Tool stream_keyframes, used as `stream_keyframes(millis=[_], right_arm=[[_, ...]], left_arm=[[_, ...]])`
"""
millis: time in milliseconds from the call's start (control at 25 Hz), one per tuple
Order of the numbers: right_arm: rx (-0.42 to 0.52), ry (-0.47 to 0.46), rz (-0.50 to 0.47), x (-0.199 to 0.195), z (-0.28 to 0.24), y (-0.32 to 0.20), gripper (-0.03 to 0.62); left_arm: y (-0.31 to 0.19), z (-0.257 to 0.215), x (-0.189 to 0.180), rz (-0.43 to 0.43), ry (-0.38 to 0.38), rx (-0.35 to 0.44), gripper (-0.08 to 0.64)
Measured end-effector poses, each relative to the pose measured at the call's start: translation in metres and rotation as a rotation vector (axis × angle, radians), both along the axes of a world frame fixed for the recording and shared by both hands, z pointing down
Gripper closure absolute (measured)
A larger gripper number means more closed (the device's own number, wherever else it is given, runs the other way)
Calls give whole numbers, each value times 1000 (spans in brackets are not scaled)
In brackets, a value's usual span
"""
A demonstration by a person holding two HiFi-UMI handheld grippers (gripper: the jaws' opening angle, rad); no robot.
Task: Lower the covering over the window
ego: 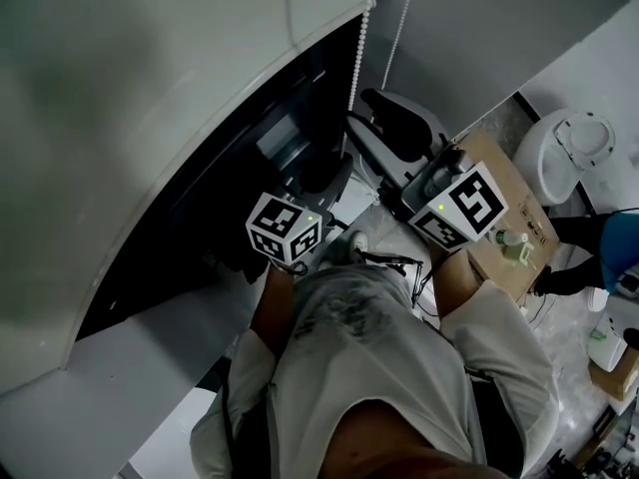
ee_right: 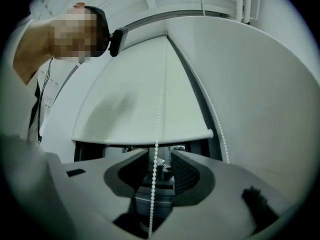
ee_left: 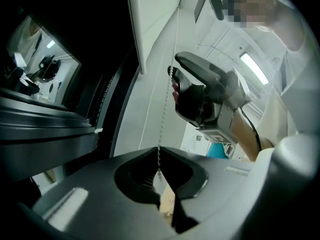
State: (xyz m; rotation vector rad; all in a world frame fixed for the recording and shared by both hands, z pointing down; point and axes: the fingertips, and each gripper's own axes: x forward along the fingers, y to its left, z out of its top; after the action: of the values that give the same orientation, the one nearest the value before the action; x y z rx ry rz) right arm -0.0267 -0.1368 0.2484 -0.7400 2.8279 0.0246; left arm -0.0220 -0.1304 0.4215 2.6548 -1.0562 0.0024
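Here the left gripper (ee_left: pixel 159 153) pinches the bead chain (ee_left: pixel 165 109), jaws pressed together on it. The right gripper (ee_right: pixel 160 166) stands spread, the chain running free between its jaws; at its twelve o'clock the white blind (ee_right: pixel 140 99) hangs partway over the dark window (ego: pixel 200 218).

The head view is dim and underexposed: the white fabric roller blind (ego: pixel 150 118) reads as murky grey and the dark window opening (ego: pixel 180 257) is near black. In the left gripper view a long bright ceiling light strip (ee_left: pixel 252 66) glares at upper right, while the left side sinks into shadow. The right gripper view is softly, evenly lit, with black rounded corners; straight edges bow, and the white bead chain (ee_right: pixel 155 159) blurs close to the lens
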Motion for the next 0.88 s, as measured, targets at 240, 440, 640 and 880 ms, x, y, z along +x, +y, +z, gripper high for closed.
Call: stream_keyframes(millis=[240, 440, 640, 880], right_arm=[[17, -13, -1, -8, -12, -9, 566], [4, -15, -17, -7, -10, -6, 569], [-25, 26, -10, -8, 10, -8, 570], [-93, 61, -14, -11, 42, -10, 570]], left_arm=[[3, -1, 7, 7, -5, 4, 541], [3, 1, 8, 4, -7, 1, 541], [5, 20, 12, 6, -22, -35, 541], [9, 51, 12, 2, -39, -102, 541]])
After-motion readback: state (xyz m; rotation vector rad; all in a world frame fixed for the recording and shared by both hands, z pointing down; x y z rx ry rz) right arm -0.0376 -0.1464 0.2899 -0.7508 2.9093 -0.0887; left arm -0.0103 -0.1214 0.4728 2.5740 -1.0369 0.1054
